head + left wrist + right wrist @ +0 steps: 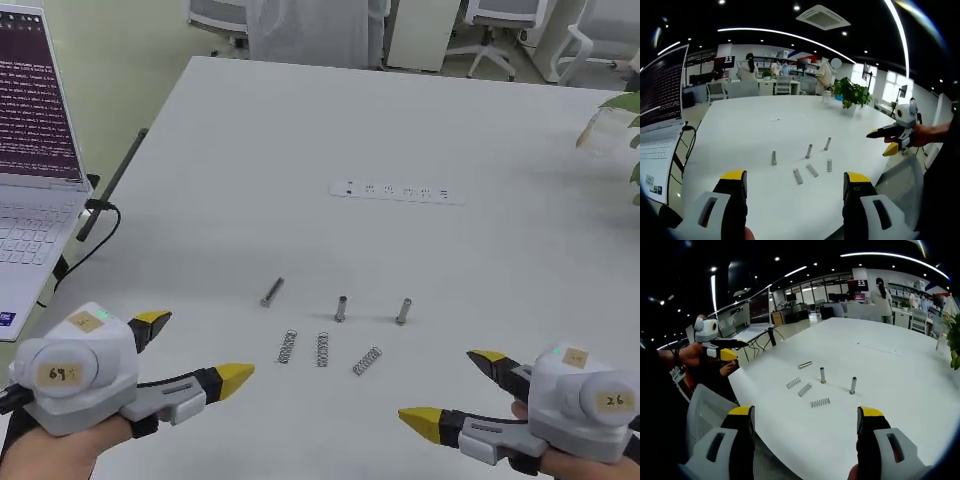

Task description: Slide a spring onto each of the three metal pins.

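Start of task: springs (322,349) lie loose near pins (340,309), left gripper (197,347) and right gripper (451,387) both wide open, empty; next likely means pinching one spring.

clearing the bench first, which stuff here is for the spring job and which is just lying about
For the job: springs, pins
Just lying about: laptop, power strip, plant

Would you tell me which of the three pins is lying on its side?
The left pin in the head view. It lies flat at a slant, while the middle pin and right pin stand upright.
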`<action>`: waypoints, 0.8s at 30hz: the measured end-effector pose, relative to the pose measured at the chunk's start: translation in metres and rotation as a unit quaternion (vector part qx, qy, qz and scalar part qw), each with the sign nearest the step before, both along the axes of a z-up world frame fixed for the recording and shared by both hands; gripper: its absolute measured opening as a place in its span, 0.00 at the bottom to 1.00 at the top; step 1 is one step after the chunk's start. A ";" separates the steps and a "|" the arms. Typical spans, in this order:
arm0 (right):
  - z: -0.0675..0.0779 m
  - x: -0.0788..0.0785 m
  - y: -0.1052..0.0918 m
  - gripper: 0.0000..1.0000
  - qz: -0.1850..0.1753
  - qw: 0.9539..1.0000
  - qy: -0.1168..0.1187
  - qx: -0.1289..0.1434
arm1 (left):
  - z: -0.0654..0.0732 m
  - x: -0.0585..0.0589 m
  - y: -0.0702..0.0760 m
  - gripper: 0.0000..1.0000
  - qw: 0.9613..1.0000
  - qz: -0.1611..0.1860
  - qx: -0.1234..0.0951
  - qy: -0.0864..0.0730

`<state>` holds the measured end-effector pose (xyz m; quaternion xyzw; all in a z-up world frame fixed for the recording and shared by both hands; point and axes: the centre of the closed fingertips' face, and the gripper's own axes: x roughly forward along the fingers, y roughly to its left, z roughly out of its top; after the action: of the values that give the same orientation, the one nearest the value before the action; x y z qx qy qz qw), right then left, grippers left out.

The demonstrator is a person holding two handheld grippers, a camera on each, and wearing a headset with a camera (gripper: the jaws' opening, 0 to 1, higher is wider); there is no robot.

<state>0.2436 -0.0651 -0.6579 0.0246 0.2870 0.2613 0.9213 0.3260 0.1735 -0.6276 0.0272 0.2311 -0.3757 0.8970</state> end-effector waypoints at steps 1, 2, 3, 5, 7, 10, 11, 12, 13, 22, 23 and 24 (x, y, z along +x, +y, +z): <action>0.000 0.000 0.000 0.83 -0.001 1.000 0.000 0.000 | 0.001 0.000 -0.001 0.75 1.000 0.000 0.000 -0.001; 0.000 0.000 0.000 0.83 -0.001 1.000 0.000 0.000 | 0.001 0.000 -0.001 0.75 1.000 -0.001 0.000 -0.002; 0.000 0.000 0.000 0.83 0.000 1.000 0.000 -0.001 | 0.001 0.001 -0.001 0.75 1.000 0.000 -0.001 -0.002; 0.000 -0.001 0.000 0.83 0.000 1.000 0.000 -0.001 | 0.002 0.001 0.000 0.75 1.000 0.001 -0.001 -0.003; 0.000 -0.001 0.000 0.83 0.000 1.000 0.000 0.000 | 0.002 0.001 0.000 0.76 1.000 0.001 -0.002 -0.003; 0.000 -0.001 0.000 0.83 0.000 1.000 0.000 -0.001 | 0.002 -0.001 0.000 0.76 1.000 0.000 -0.001 -0.002; 0.000 -0.002 0.000 0.83 0.000 1.000 0.000 -0.001 | 0.002 -0.001 0.000 0.75 1.000 0.000 -0.001 -0.002; -0.001 -0.002 0.000 0.83 0.000 1.000 0.000 -0.001 | 0.001 -0.001 0.001 0.75 1.000 0.000 -0.001 -0.001; -0.001 -0.001 -0.001 0.83 -0.001 1.000 0.000 0.000 | 0.001 -0.001 0.001 0.75 1.000 -0.001 0.000 -0.001; -0.002 -0.002 0.000 0.84 0.001 1.000 0.004 -0.001 | 0.002 0.000 -0.001 0.75 1.000 -0.001 0.000 -0.002; -0.002 -0.002 0.000 0.84 0.001 1.000 0.004 0.000 | 0.002 0.000 0.000 0.75 1.000 -0.002 0.000 -0.002; -0.002 -0.002 0.000 0.84 0.001 1.000 0.003 0.000 | 0.002 0.000 0.000 0.75 1.000 -0.001 0.000 -0.002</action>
<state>0.2421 -0.0651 -0.6599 0.0249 0.2902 0.2622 0.9200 0.3263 0.1731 -0.6259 0.0280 0.2295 -0.3770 0.8969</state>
